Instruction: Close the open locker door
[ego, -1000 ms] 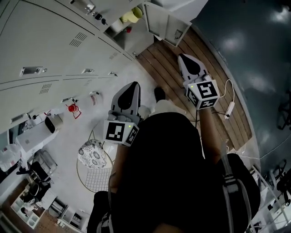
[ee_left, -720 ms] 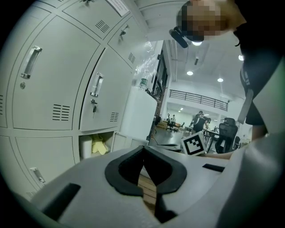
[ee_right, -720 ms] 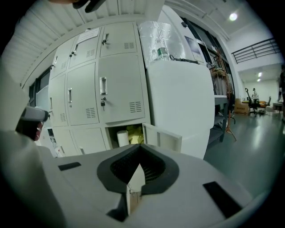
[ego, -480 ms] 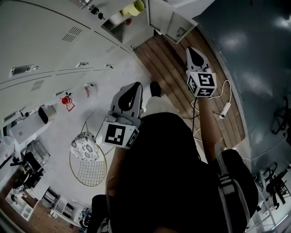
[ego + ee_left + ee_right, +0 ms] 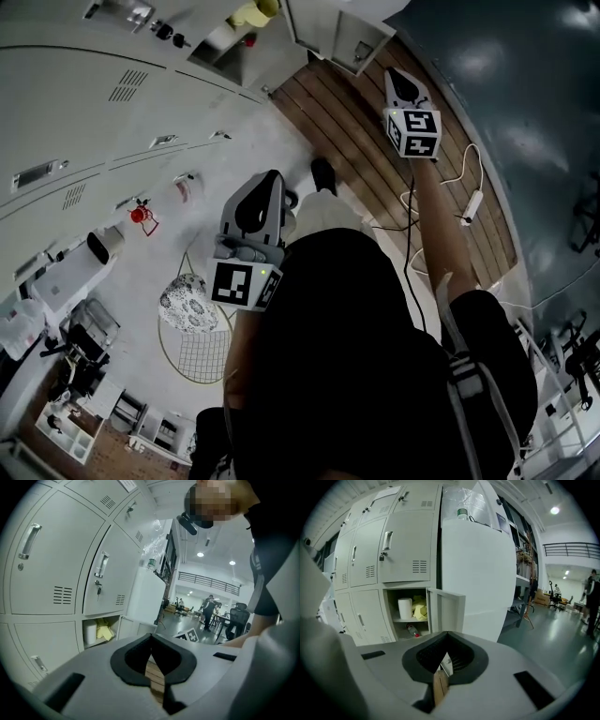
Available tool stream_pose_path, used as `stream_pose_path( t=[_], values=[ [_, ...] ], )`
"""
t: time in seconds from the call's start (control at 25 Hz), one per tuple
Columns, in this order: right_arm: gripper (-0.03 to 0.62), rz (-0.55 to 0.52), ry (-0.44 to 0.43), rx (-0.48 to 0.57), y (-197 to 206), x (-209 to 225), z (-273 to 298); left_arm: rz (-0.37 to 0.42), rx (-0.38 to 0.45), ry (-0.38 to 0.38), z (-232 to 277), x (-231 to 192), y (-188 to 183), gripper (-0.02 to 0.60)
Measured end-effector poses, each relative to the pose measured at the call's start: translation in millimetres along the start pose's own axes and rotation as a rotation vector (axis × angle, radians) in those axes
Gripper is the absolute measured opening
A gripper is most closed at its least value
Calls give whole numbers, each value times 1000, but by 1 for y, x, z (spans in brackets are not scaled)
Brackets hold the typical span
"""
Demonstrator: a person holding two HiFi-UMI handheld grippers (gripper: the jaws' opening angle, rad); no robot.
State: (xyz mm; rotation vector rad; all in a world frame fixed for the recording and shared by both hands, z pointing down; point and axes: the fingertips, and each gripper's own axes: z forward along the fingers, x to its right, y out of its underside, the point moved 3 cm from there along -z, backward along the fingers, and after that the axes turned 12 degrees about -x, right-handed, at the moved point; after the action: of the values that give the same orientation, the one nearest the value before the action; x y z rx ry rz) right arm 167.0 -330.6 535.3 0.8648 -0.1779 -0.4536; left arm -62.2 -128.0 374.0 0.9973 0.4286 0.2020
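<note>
One arm [image 5: 442, 239] outstretched; right gripper [image 5: 397, 79] near locker door [image 5: 342, 42].

1. The floor [image 5: 258, 155] is pale grey by the lockers, then wooden planks [image 5: 352, 117], then a dark glossy stretch [image 5: 525, 94].
2. A white power strip [image 5: 472, 204] and its cable lie on the planks.
3. A round wire frame [image 5: 199, 349] lies on the pale part.
4. In the open locker [image 5: 390, 609], a shelf [image 5: 410, 619] carries a white roll [image 5: 405, 607] and a yellow bundle [image 5: 420, 609].
</note>
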Motion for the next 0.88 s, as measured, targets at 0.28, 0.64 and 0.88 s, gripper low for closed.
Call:
stream_pose_path(
  t=[0.28,0.64,0.88],
  values=[
    [5,-1,9,-63,11,18,31,5,-32,18,10,10,7,17],
    [5,-21,4,-97,12,33,50,26,-45,26,15,19,3,17],
    [35,-73,-7,-119,5,36,66,28,-53,16,16,22,6,17]
  ],
)
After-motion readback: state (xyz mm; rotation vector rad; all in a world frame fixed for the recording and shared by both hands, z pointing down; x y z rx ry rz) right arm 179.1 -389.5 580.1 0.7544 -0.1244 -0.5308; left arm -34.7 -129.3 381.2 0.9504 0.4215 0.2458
